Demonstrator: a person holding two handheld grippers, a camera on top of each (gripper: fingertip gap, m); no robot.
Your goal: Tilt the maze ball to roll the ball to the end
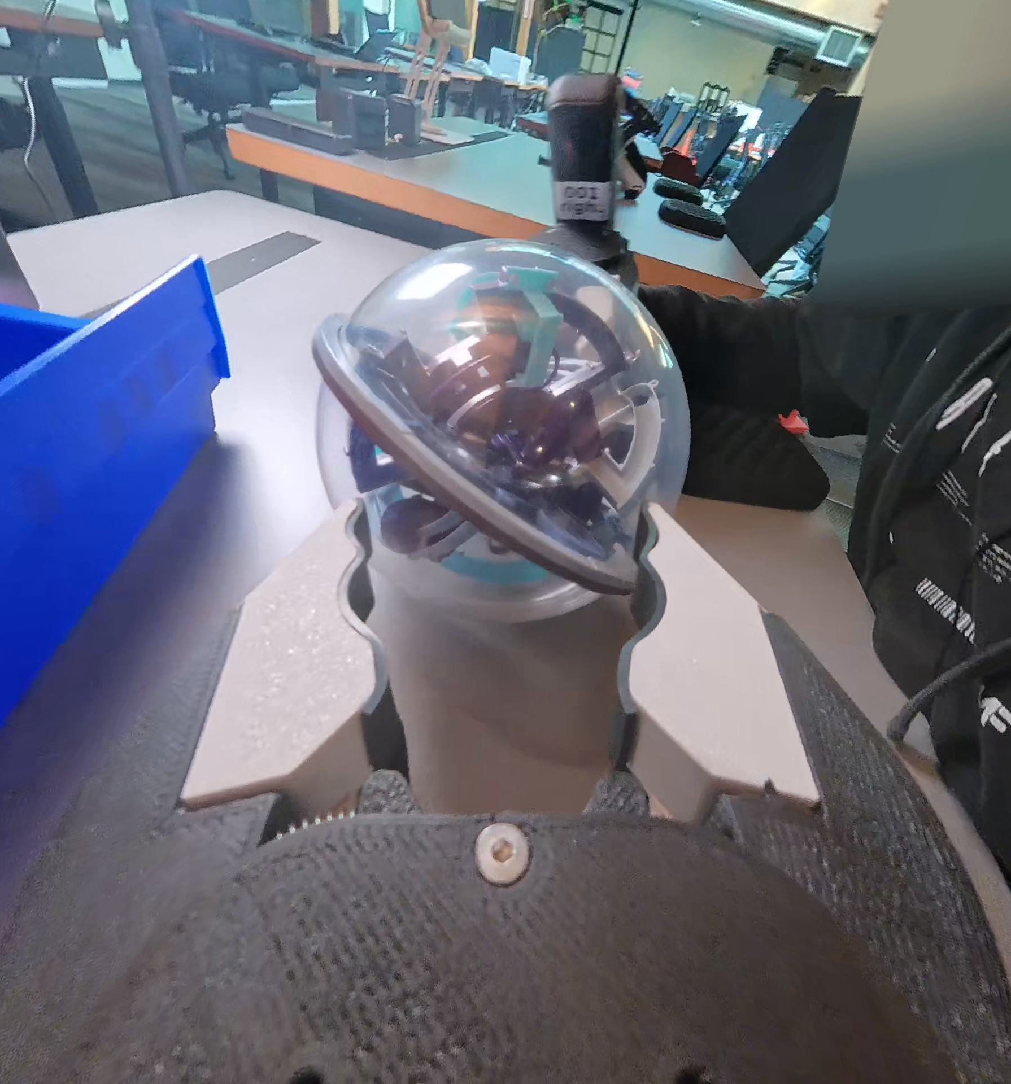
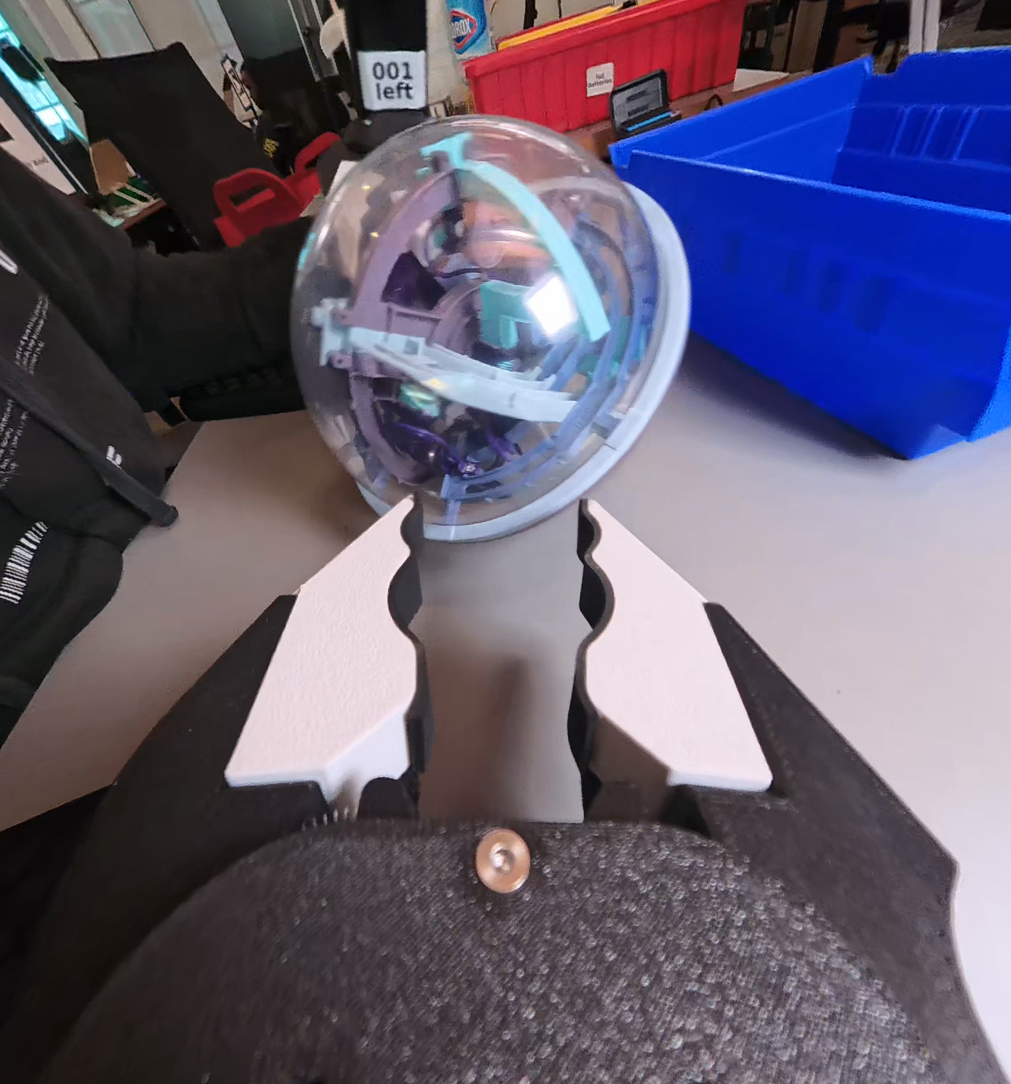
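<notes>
Between the two handheld grippers, above a pale grey table (image 2: pixel 785 586), sits the maze ball (image 1: pixel 503 422), a clear sphere with a grey rim band running diagonally around it and purple, teal and pale tracks inside. Seen from the left wrist, the left gripper (image 1: pixel 500 528) has its white fingertips (image 1: pixel 339 528) set against the lower flanks of the sphere, one on each side, so the jaws appear to be clasping the ball from below. Seen from the right wrist, the right gripper (image 2: pixel 494 516) stands with its jaws parted beneath the same ball; its left-hand tip is at the shell's lower edge, while the other tip stands clear of the rim band with a gap showing, so this gripper is not clamped on it. A blue bin (image 2: pixel 843 264) rests on the table beside the ball. A person's black sleeve (image 1: pixel 755 375) reaches in on the opposite side.
</notes>
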